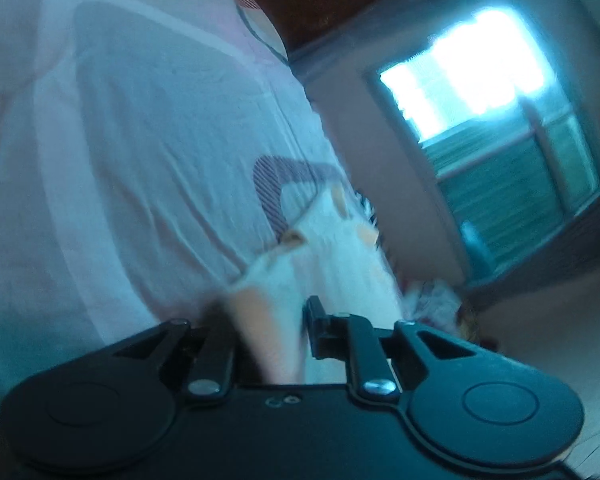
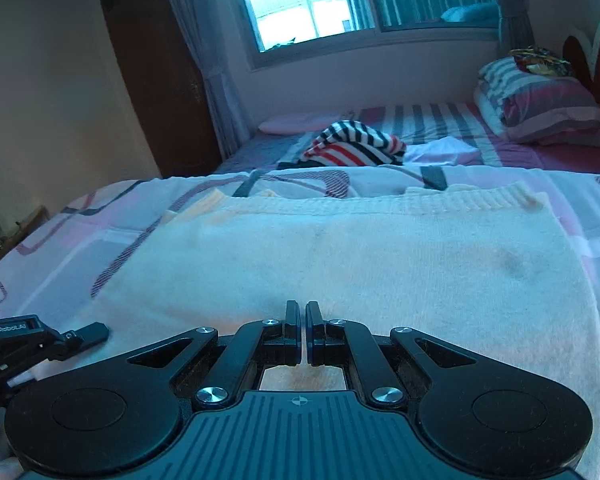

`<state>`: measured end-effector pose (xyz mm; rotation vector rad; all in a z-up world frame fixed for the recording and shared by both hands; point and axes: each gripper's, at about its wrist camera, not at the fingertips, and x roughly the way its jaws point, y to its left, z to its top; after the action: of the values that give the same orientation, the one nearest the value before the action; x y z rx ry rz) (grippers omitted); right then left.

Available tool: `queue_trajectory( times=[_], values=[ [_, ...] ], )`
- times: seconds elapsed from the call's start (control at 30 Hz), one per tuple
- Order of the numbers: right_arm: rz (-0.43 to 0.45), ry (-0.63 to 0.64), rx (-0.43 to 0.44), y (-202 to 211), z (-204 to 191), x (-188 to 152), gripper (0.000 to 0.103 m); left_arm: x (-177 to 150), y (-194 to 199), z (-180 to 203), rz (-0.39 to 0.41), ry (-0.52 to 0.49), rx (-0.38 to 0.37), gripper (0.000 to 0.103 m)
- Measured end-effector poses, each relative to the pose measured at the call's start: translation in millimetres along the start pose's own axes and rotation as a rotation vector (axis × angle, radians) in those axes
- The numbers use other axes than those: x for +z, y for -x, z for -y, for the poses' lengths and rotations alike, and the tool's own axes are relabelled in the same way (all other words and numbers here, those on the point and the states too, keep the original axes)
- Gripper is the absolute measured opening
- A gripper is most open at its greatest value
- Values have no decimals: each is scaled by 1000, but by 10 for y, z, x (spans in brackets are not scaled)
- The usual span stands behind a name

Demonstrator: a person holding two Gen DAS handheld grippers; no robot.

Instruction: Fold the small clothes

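Note:
A cream knit garment (image 2: pixel 340 256) lies spread flat on the bed, its ribbed hem at the far edge. My right gripper (image 2: pixel 303 320) sits low over its near edge with the jaws almost touching; whether cloth is pinched between them is hidden. My left gripper (image 1: pixel 268 320) has a fold of the same cream garment (image 1: pixel 340 248) between its jaws and holds it lifted, the view blurred and tilted. The left gripper also shows in the right wrist view (image 2: pixel 88 332) at the garment's left edge.
The patterned pink bedsheet (image 2: pixel 100 232) lies under the garment. A striped red, white and black garment (image 2: pixel 356 144) and a white cloth (image 2: pixel 444 152) lie farther back. Folded bedding (image 2: pixel 540 108) is stacked at the headboard. A wardrobe (image 2: pixel 156 80) and window (image 2: pixel 300 0) stand beyond.

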<state>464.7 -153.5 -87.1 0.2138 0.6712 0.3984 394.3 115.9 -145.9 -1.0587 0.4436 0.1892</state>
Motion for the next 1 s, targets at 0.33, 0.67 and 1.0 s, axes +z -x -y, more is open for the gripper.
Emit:
queue_trajectory(
  times=[0.33,0.67,1.0],
  values=[
    [-12,-37,15,-103,84,-57,3,173,-125,268,-59,-143,35,6],
    [208,-296,-42,729,812,25,4,-529,-11,1698,-182,-720,-127,6],
    [233,-413,-98,1669,1585,-107,4,-1995,-361,2150,-560,-986,-151,32]
  ],
)
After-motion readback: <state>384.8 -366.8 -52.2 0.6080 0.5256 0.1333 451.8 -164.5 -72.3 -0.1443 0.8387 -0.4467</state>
